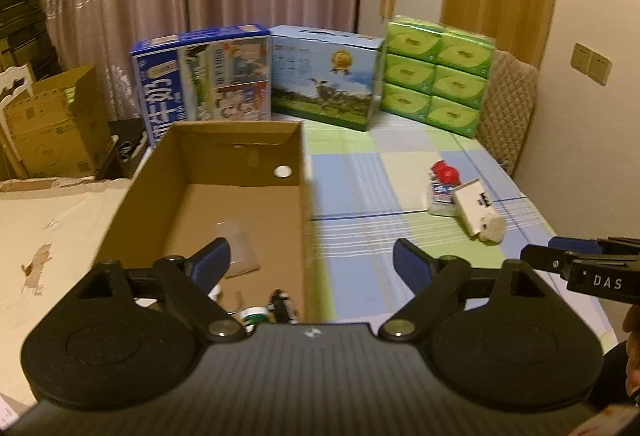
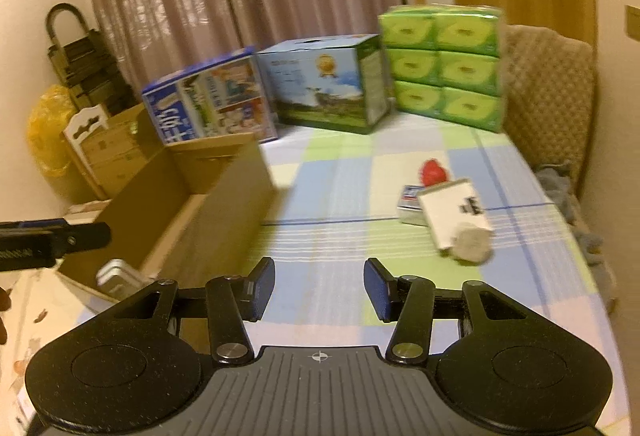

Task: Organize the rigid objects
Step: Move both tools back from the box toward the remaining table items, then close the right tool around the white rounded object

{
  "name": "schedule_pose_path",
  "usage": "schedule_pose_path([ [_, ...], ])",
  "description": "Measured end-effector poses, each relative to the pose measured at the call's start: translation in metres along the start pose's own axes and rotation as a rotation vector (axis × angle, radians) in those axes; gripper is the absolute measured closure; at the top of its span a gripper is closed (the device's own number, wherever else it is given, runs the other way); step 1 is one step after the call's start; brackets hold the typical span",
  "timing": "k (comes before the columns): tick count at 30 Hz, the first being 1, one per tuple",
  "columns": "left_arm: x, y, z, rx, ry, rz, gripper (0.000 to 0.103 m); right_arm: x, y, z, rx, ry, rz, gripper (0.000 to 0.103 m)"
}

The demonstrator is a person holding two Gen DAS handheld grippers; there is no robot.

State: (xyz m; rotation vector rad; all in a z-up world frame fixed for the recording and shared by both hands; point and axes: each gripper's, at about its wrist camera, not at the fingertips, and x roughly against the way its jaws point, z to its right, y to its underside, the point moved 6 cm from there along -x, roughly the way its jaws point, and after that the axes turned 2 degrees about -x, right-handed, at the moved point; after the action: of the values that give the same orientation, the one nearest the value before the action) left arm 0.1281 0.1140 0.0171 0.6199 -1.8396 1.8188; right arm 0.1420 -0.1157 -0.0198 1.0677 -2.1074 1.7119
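Observation:
An open cardboard box (image 1: 144, 196) stands on the table's left part; small items (image 1: 264, 312) lie at its near end, half hidden by my gripper. My left gripper (image 1: 310, 264) is open and empty, over the box's right wall. A cluster lies on the checked cloth to the right: a red-topped item (image 1: 444, 172), a small blue-and-white pack (image 1: 440, 196), a white box (image 1: 476, 206) and a pale round object (image 1: 494, 230). My right gripper (image 2: 319, 286) is open and empty above the cloth, short of that cluster (image 2: 452, 212). It also shows in the left wrist view (image 1: 576, 260).
Two milk cartons (image 1: 208, 76) (image 1: 328, 76) and a stack of green tissue packs (image 1: 438, 72) line the table's far edge. A quilted chair back (image 1: 508, 104) stands behind at right. Cardboard boxes (image 1: 52, 120) sit on the floor at left. A silver object (image 2: 116, 276) lies by the box.

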Motion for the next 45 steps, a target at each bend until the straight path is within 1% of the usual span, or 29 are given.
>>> schedule_pose_path([
  [3,-0.01,-0.002,0.018,-0.012,0.027,-0.006,0.013,0.002,0.003,0.027,-0.022,0.045,-0.009,0.053],
  [4,-0.014,-0.003,0.025,-0.015,0.037,-0.008,0.013,0.004,0.004,0.037,-0.033,0.063,-0.007,0.048],
  [5,-0.018,-0.003,0.032,-0.017,0.048,-0.01,0.013,0.006,0.004,0.047,-0.046,0.079,-0.004,0.04],
  [7,-0.026,-0.004,0.047,-0.027,0.073,-0.017,0.013,0.009,0.006,0.065,-0.065,0.11,0.002,0.03],
  [8,-0.03,-0.003,0.053,-0.033,0.082,-0.019,0.013,0.01,0.006,0.072,-0.071,0.121,0.003,0.028],
  [15,-0.067,-0.002,0.093,-0.046,0.129,-0.026,0.013,0.005,0.006,0.12,-0.101,0.166,-0.01,0.027],
  [21,-0.104,0.002,0.118,-0.052,0.143,-0.04,0.013,-0.011,0.011,0.147,-0.114,0.182,-0.025,0.027],
  [27,-0.139,0.008,0.131,-0.06,0.137,-0.041,0.013,-0.039,0.011,0.16,-0.081,0.174,-0.035,0.027],
  [34,-0.177,0.011,0.141,-0.074,0.138,-0.041,0.013,-0.078,0.005,0.172,-0.072,0.142,-0.044,0.027],
  [38,-0.2,0.013,0.141,-0.086,0.142,-0.049,0.013,-0.098,0.0,0.176,-0.073,0.119,-0.043,0.027],
  [42,-0.221,0.014,0.14,-0.096,0.149,-0.053,0.013,-0.118,0.0,0.18,-0.102,0.098,-0.073,0.027],
  [45,-0.232,0.015,0.14,-0.097,0.153,-0.053,0.013,-0.129,-0.005,0.179,-0.102,0.088,-0.068,0.027],
])
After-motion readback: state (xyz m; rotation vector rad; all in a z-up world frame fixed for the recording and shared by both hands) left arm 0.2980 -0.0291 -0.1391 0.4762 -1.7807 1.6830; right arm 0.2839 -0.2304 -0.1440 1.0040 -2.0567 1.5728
